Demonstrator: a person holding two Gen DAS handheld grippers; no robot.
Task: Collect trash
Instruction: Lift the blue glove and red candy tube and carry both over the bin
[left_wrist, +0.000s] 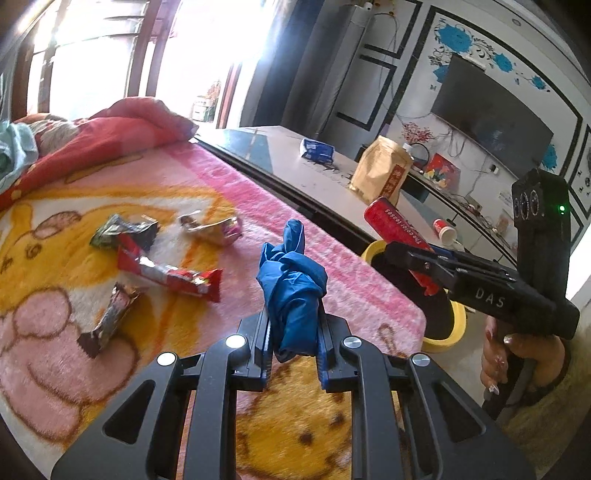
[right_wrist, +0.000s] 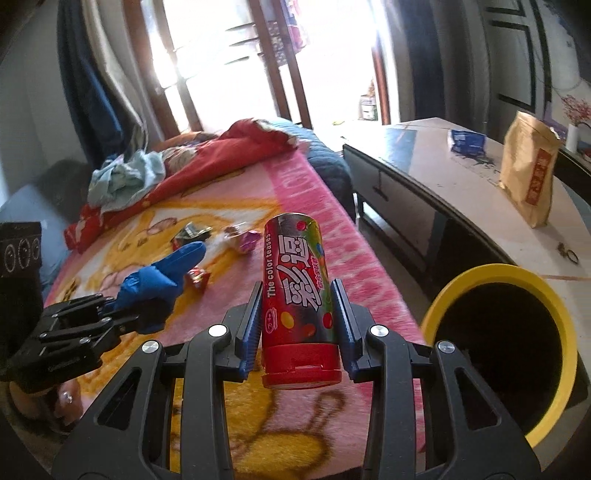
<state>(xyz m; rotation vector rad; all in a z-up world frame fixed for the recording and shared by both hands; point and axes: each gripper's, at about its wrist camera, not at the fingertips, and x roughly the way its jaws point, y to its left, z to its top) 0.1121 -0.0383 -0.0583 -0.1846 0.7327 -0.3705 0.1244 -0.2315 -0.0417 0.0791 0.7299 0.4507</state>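
Note:
My left gripper (left_wrist: 293, 328) is shut on a crumpled blue glove (left_wrist: 291, 291) and holds it above the pink blanket (left_wrist: 92, 369). The glove also shows in the right wrist view (right_wrist: 162, 273). My right gripper (right_wrist: 298, 314) is shut on a red candy tube (right_wrist: 297, 291), held above the blanket's edge, left of the yellow-rimmed bin (right_wrist: 509, 354). In the left wrist view the tube (left_wrist: 397, 232) hangs over the bin (left_wrist: 441, 321). Several wrappers lie on the blanket: a red one (left_wrist: 170, 273), a silver-green one (left_wrist: 123, 232), a brown one (left_wrist: 110, 317) and a pale pink one (left_wrist: 214, 225).
A red quilt (left_wrist: 110, 136) and pale cloth (right_wrist: 125, 177) are heaped at the blanket's far end. A low table (right_wrist: 443, 177) beyond the bin carries a brown paper bag (right_wrist: 528, 170), a blue packet (right_wrist: 467, 142) and a red-and-white cup (left_wrist: 445, 230).

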